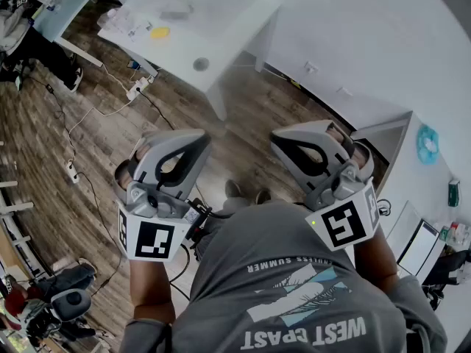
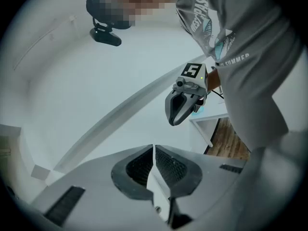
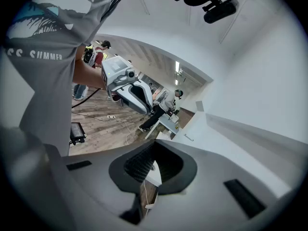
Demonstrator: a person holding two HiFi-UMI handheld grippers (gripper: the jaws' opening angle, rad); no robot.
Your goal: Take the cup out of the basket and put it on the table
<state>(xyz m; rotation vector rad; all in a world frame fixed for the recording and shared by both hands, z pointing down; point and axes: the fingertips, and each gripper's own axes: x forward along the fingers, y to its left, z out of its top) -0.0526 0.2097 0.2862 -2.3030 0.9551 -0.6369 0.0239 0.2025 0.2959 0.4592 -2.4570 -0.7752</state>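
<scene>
Short of the white desk (image 1: pixel 221 35), over the wood floor (image 1: pixel 66 123), left gripper (image 1: pixel 180 149) and right gripper (image 1: pixel 309 144) hang pinched shut, empty; neither cup nor basket shows; presumably light, rigid, best pinched by its rim.

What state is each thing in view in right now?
left gripper: shut, nothing between the jaws.
right gripper: shut, nothing between the jaws.
white table: standing on the wood floor, with a few small items on top.
</scene>
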